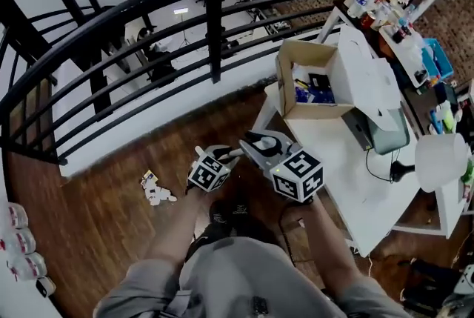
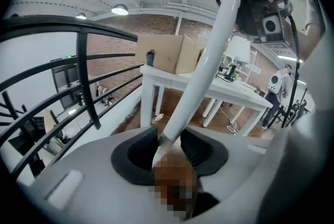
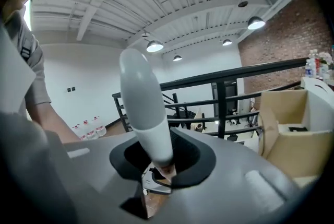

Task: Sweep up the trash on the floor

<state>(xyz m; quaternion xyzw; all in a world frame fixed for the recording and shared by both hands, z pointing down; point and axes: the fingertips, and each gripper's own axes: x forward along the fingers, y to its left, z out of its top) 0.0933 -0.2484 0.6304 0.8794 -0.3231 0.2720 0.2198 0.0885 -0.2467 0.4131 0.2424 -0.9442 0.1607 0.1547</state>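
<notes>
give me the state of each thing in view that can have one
left gripper, shut on the handle
right gripper, shut on the handle near its rounded end
handle, held by both grippers, tilted
trash, not yet swept up
box, open, with things inside

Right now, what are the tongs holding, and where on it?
Both grip a long white handle: the left tongs on its shaft, the right tongs just below its rounded end. The tool's head is out of view.
</notes>
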